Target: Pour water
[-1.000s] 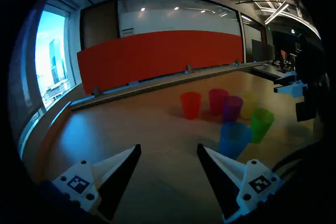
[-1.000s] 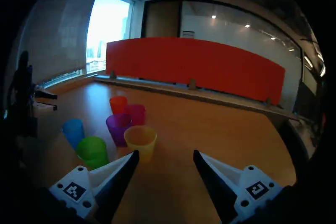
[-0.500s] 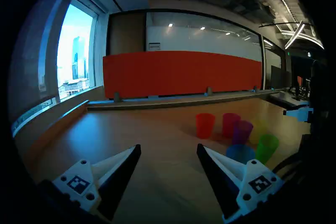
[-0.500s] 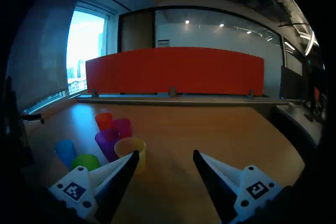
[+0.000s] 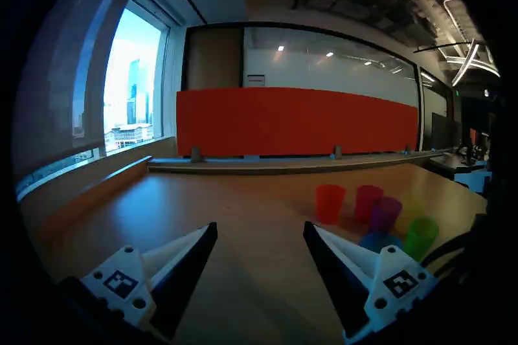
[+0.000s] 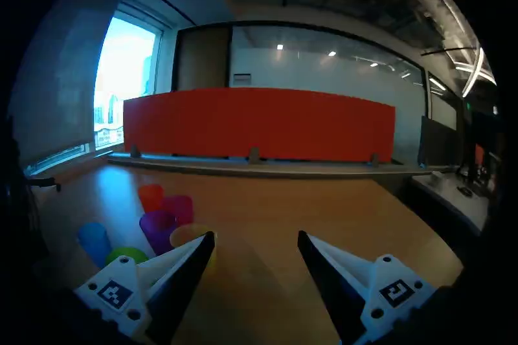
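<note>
Left claw (image 5: 259, 225): released, fingers spread wide, nothing between them, hanging over bare wooden tabletop (image 5: 246, 196). Right claw (image 6: 254, 235): released too, fingers apart, gripping nothing.

Task things are six translucent plastic cups in a tight cluster, upright on the tabletop. Left gripper view has them to the right of the claw:
- orange-red plastic cup (image 5: 329, 202), nearest the middle
- magenta plastic cup (image 5: 368, 200), beside it
- purple plastic cup (image 5: 385, 213)
- yellow plastic cup (image 5: 411, 212), faint
- green plastic cup (image 5: 421, 235)
- blue plastic cup (image 5: 379, 241), partly behind the claw's right finger

Right gripper view has the same cluster on the left:
- orange-red cup (image 6: 151, 197), farthest back
- magenta (image 6: 179, 208)
- purple (image 6: 157, 228)
- yellow (image 6: 188, 235), tucked behind the left finger
- blue (image 6: 94, 241)
- green (image 6: 126, 255), low by the finger's base

Can't tell if any cup holds water.

View differences: through the tall window (image 5: 133, 105) the left gripper view gives sharp city towers; in the right gripper view the window (image 6: 120, 102) is washed out. The right gripper view takes in a dark side desk (image 6: 453, 189) at right.

Behind: long red divider panel (image 5: 298, 122) (image 6: 259, 123) along the tabletop's far edge.

Writing: small wall sign (image 5: 256, 79), too small to read. Black-and-white square marker (image 5: 121, 283) on each finger, pattern only.
</note>
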A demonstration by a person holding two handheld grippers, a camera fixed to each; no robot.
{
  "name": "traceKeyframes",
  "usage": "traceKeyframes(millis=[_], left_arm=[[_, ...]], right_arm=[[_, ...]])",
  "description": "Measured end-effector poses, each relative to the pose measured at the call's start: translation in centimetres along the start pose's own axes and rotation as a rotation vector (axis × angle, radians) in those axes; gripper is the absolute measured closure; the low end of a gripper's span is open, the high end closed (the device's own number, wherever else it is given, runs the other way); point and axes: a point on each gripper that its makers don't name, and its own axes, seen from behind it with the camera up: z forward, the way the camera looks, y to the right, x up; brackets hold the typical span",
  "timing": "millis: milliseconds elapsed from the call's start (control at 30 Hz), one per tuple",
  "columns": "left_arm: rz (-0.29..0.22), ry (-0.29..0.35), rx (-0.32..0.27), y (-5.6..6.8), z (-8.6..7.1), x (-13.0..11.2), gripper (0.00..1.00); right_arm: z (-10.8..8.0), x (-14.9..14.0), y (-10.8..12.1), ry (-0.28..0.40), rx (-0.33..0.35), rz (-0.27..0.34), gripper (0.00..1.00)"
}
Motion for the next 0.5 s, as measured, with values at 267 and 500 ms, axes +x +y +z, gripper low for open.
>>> traceKeyframes(millis=[267,500], left_arm=[[0.030,0.074,0.031,-0.3,0.0,1.7,0.01],[0.082,0.148,0.058,-0.6,-0.3,2.9,0.01]], right_arm=[[-0.2,1.5,0.2,0.058,-0.004,0.054,0.00],[-0.7,2.0,1.5,0.083,-0.026,0.107,0.01]])
